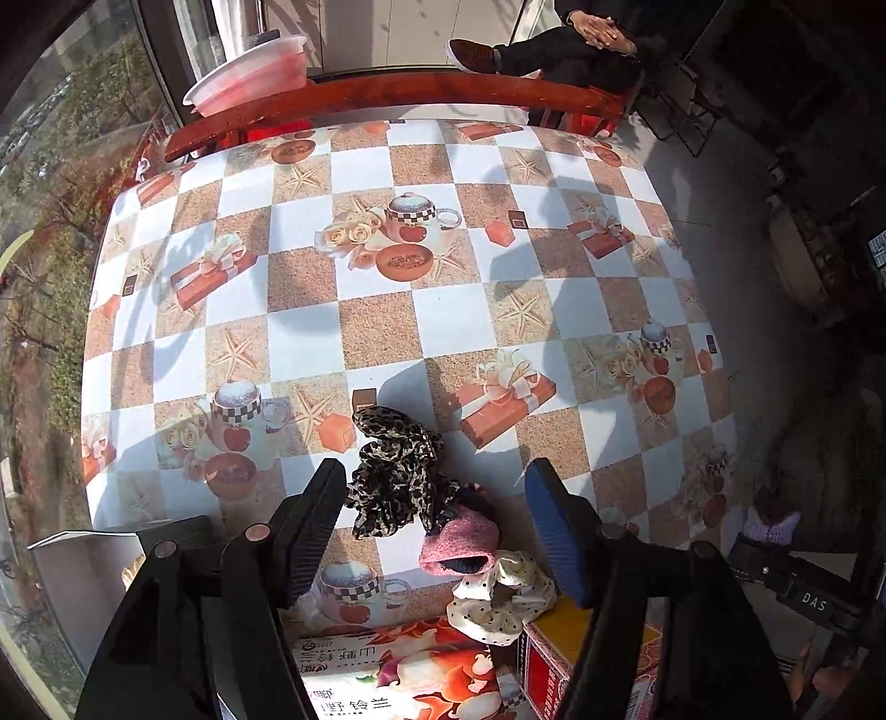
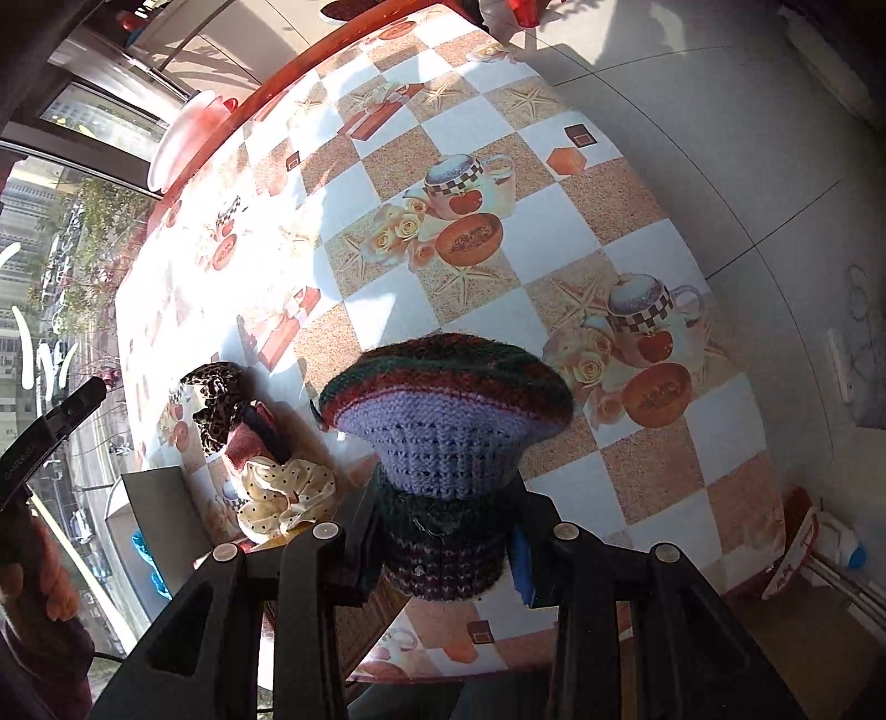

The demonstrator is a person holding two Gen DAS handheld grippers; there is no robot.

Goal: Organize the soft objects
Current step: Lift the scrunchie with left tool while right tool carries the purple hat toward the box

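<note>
In the left wrist view my left gripper point(image 1: 437, 476) points down at the table with its jaws open, touching nothing. Below it lie a leopard-print scrunchie point(image 1: 396, 471), a pink knitted piece point(image 1: 459, 540) and a cream dotted scrunchie point(image 1: 501, 598), bunched together near the table's front edge. In the right wrist view my right gripper point(image 2: 451, 515) is shut on a knitted hat point(image 2: 448, 426) of purple, red and green wool, held above the table. The hat hides the fingertips. The same three soft things show to its left: leopard scrunchie point(image 2: 216, 399), pink piece point(image 2: 246, 443), dotted scrunchie point(image 2: 285, 493).
The table point(image 1: 443, 310) has a checked cloth printed with teapots. A tissue pack point(image 1: 387, 681) and a red and yellow box point(image 1: 554, 648) sit at its front edge, a grey box point(image 1: 83, 581) at the left. A wooden chair back point(image 1: 387, 94), a basin point(image 1: 249, 72) and a seated person point(image 1: 581, 50) are beyond.
</note>
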